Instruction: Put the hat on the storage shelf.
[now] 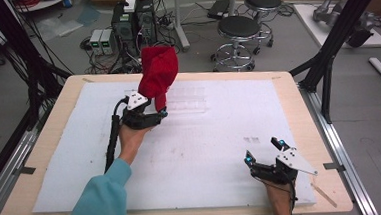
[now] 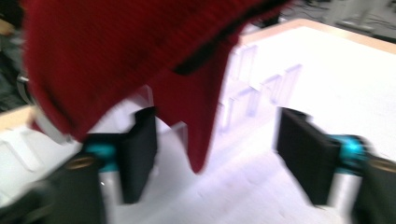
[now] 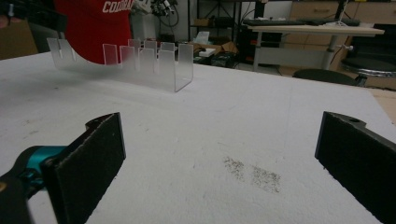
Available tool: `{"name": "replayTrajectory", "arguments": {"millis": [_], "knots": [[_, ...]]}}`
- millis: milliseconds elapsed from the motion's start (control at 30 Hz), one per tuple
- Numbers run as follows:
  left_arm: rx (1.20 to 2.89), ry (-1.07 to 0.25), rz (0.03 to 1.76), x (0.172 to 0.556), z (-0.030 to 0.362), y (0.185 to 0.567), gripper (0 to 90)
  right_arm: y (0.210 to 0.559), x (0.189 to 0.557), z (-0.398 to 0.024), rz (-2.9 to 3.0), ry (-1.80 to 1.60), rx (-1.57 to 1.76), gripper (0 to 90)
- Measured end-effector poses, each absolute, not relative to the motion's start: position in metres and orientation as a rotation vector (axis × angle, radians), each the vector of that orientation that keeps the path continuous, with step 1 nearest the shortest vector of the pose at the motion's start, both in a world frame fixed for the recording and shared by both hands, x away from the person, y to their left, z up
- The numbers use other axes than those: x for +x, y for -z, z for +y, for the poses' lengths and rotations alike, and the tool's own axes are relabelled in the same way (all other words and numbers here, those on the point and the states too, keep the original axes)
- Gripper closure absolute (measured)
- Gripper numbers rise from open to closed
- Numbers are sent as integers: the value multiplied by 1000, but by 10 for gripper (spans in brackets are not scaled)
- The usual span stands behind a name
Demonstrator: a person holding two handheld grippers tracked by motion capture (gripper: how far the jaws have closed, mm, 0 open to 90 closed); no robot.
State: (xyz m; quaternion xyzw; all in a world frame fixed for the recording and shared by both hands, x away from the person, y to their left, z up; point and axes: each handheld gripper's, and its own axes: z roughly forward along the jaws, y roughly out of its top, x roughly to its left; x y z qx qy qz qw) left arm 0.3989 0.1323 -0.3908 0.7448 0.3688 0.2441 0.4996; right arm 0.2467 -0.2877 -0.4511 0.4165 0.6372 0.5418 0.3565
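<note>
In the high view, the left gripper (image 1: 158,111) sits near the far-left part of the desk (image 1: 287,81), just under a red cap (image 1: 159,72). The cap rises over the left end of a clear rack (image 1: 188,100) on the white mat (image 1: 206,151). The right gripper (image 1: 265,150) rests near the front-right corner with its jaws wide and empty. I count one cap, one rack, two grippers, and two stools (image 1: 238,27) on the floor beyond.

In the left gripper view, the left gripper (image 2: 219,140) has its jaws wide. A point of the cap (image 2: 116,46) hangs between them, with neither pad pressing it. The picture is blurred, so I cannot tell whether the cap sits on the rack (image 2: 252,93). The risk, I judge, is that the unheld cap slides off, or that the light rack tips if a jaw snags the fabric.

In the right gripper view, the right gripper (image 3: 224,140) gapes over bare mat. The rack (image 3: 154,60) stands upright, with the cap (image 3: 93,28) behind its left end. The rack has several uprights, too overlapped to count.
</note>
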Motion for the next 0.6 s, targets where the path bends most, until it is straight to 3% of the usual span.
{"name": "replayTrajectory", "arguments": {"millis": [33,133,367,600], "knots": [[1797,-578,876,396,134,390,171,451,246,-287,1645,-1401,1079,5],[1763,-566,820,382,144,392,140,451,246,-287,1645,-1399,1077,5],[1750,-522,694,345,177,398,139,451,245,-288,1638,-1404,1066,5],[1686,-570,587,302,233,412,140,452,243,-287,1623,-1410,1061,5]]}}
